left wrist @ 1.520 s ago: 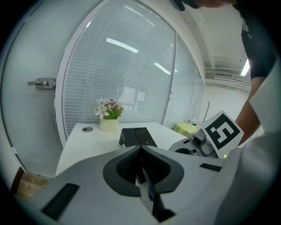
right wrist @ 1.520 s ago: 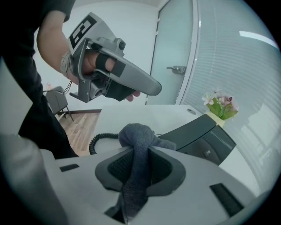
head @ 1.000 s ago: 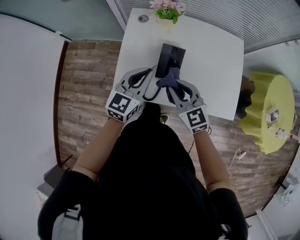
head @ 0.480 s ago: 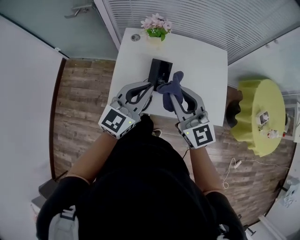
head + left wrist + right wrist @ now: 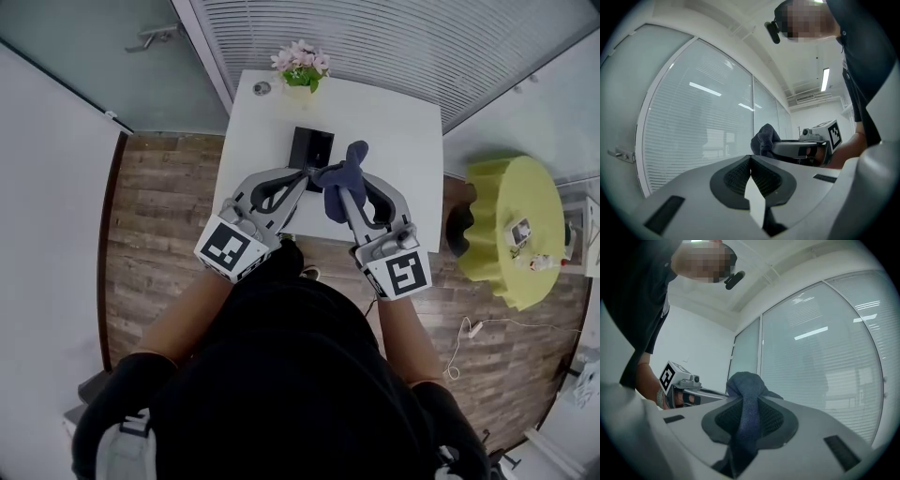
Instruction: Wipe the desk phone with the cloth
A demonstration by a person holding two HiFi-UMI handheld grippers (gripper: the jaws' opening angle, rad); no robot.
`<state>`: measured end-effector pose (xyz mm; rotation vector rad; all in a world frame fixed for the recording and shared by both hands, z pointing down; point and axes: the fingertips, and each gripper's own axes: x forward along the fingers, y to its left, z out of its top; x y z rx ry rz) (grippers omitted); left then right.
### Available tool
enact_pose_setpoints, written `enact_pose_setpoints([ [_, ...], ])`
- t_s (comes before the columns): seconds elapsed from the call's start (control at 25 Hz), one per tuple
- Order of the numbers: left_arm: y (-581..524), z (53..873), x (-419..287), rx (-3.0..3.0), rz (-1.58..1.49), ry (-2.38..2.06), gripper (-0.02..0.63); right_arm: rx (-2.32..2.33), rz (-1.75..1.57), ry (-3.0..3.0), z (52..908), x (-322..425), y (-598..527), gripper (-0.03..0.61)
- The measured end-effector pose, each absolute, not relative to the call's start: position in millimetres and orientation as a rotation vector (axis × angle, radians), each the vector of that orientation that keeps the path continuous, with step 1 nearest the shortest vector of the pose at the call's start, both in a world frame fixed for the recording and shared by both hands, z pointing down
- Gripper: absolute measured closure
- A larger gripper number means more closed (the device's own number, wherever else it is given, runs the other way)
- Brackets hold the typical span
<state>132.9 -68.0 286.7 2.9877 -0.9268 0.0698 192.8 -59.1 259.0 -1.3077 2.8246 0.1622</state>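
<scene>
In the head view the black desk phone (image 5: 310, 147) stands on the white table (image 5: 394, 141). Both grippers are held above the table's near edge, tips pointing up and toward each other. My right gripper (image 5: 339, 184) is shut on a dark blue cloth (image 5: 345, 175), which bunches above its tips, just right of the phone. In the right gripper view the cloth (image 5: 745, 397) is clamped between the jaws of that gripper (image 5: 746, 404). My left gripper (image 5: 302, 176) is shut with nothing in it; its jaws meet in the left gripper view (image 5: 751, 158), where the cloth (image 5: 765, 138) also shows.
A pot of pink flowers (image 5: 300, 66) and a round cable grommet (image 5: 262, 88) are at the table's far edge. A yellow round stool (image 5: 512, 230) stands on the wooden floor to the right. Glass walls with blinds (image 5: 698, 126) surround the table.
The cloth lay against the phone one second ago; now both grippers have lifted off it and tilted upward. The phone looks smaller and farther away.
</scene>
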Motion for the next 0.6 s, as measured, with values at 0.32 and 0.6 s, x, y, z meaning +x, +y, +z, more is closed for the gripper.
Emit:
enact_pose_setpoints([
  [0.32, -64, 283, 139, 3.001, 0.067, -0.914, 0.603, -1.341, 0.168, 2.807, 257, 201, -58, 0.489],
  [0.6, -60, 282, 142, 2.997, 0.045, -0.918, 0.603, -1.351, 0.176, 2.803, 257, 205, -53, 0.489],
])
